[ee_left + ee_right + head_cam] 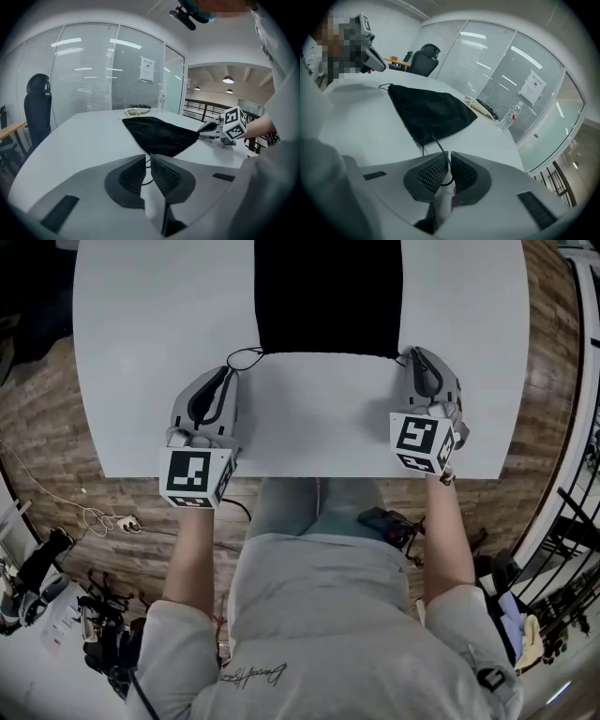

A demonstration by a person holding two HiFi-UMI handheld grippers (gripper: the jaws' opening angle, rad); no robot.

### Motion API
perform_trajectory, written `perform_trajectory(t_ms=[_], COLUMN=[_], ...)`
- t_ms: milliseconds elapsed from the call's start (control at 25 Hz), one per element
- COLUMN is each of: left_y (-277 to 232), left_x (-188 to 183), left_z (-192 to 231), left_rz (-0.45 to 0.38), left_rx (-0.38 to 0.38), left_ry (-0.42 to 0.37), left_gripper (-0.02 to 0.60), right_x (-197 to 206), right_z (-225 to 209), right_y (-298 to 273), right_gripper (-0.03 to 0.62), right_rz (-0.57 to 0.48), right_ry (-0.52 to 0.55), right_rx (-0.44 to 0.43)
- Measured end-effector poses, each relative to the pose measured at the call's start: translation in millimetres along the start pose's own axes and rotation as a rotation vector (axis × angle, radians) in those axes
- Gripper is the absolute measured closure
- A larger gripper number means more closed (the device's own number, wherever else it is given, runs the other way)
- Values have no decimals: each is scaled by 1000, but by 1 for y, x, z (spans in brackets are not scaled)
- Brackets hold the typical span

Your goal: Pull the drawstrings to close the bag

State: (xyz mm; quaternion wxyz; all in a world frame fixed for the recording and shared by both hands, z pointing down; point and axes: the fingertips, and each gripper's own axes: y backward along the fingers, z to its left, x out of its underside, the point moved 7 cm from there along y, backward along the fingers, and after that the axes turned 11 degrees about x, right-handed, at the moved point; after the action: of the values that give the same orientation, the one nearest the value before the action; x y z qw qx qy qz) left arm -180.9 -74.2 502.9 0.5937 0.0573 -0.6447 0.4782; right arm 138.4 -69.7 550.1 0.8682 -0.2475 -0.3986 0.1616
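Looks like an office meeting room to us, nothing homey about it. We're at a big white table [141, 352], and one whole side is glass partition walls [84, 70] with horizontal blinds and a printed paper notice [147, 69] stuck on a pane. We spot a black swivel chair [38, 112] next to a wood-topped desk [9, 129], a water bottle [161, 102] at the far end of the table, and round ceiling lamps [228, 80] over an open area with a black railing [201, 107]. Wood-look floor [56, 437] with loose cables [103, 519], too.
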Motion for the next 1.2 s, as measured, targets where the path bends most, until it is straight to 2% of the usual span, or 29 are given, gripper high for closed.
perform_trajectory(t_ms=[200, 400, 600, 840, 1040, 1200], left_y=[-11, -28, -40, -51, -59, -65], left_x=[1, 4, 7, 9, 6, 3], left_z=[10, 20, 21, 16, 14, 16], left_rz=[49, 192, 287, 322, 316, 284], left_rx=[-11, -6, 17, 1, -98, -150], left_ry=[-84, -282, -407, -530, -654, -695], left_gripper=[529, 475, 456, 456, 457, 457], right_x=[-2, -10, -15, -19, -16, -13], right_z=[-6, -12, -13, -17, -19, -17], right_y=[5, 8, 8, 10, 13, 14], right_gripper=[569, 569, 569, 569, 569, 569], right_rz=[-6, -21, -32, -45, -37, -31], right_ry=[-37, -35, -34, -42, -48, -46], right_rx=[16, 18, 19, 21, 22, 18])
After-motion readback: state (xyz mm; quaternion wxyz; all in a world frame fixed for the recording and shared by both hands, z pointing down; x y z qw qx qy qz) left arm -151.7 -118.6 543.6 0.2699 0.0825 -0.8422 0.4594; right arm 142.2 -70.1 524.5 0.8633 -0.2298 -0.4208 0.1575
